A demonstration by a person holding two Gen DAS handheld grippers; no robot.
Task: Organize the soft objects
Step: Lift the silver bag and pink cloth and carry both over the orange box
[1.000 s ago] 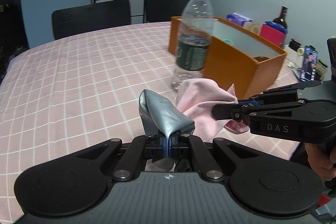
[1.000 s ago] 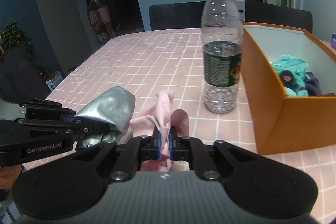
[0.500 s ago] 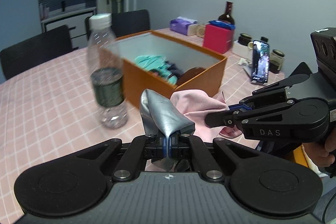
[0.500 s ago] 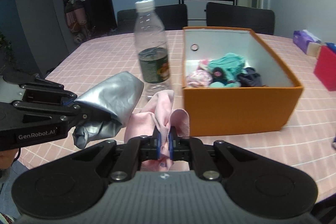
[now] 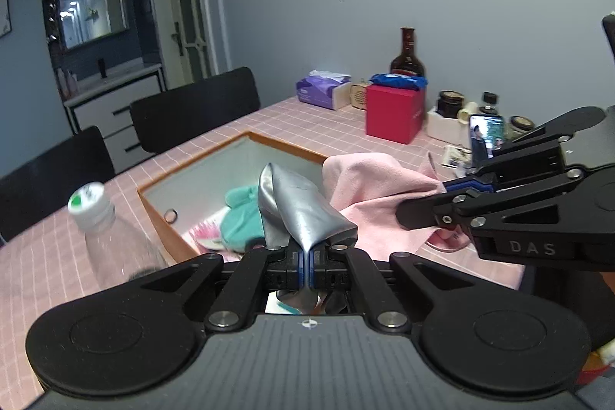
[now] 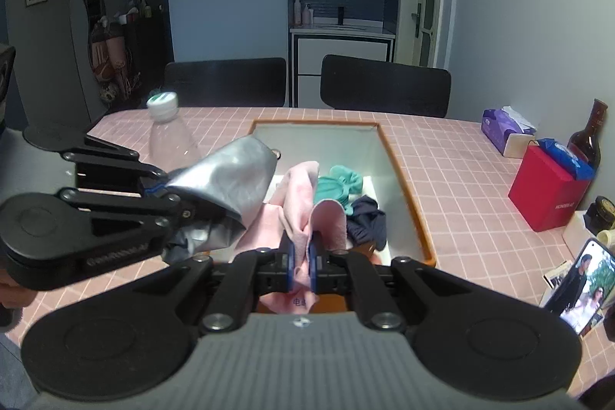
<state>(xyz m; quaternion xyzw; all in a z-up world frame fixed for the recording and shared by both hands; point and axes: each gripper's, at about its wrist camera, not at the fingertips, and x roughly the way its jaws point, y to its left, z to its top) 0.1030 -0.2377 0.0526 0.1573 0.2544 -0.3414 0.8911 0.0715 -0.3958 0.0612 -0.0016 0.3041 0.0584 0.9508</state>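
My left gripper is shut on a silver-grey cloth, held up over the near part of the orange box. My right gripper is shut on a pink cloth, also above the box. Each gripper shows in the other's view: the right gripper with the pink cloth, the left gripper with the grey cloth. Inside the box lie a teal soft item, a dark blue cloth and a pink-white item.
A clear water bottle stands left of the box on the pink checked tablecloth. At the right are a red box, a tissue box, a brown bottle, jars and a phone. Two black chairs stand behind.
Both grippers rose and swung with their cloths from beside the bottle to above the orange box. The box's inside now lies under them, and the bottle has slid to the left.
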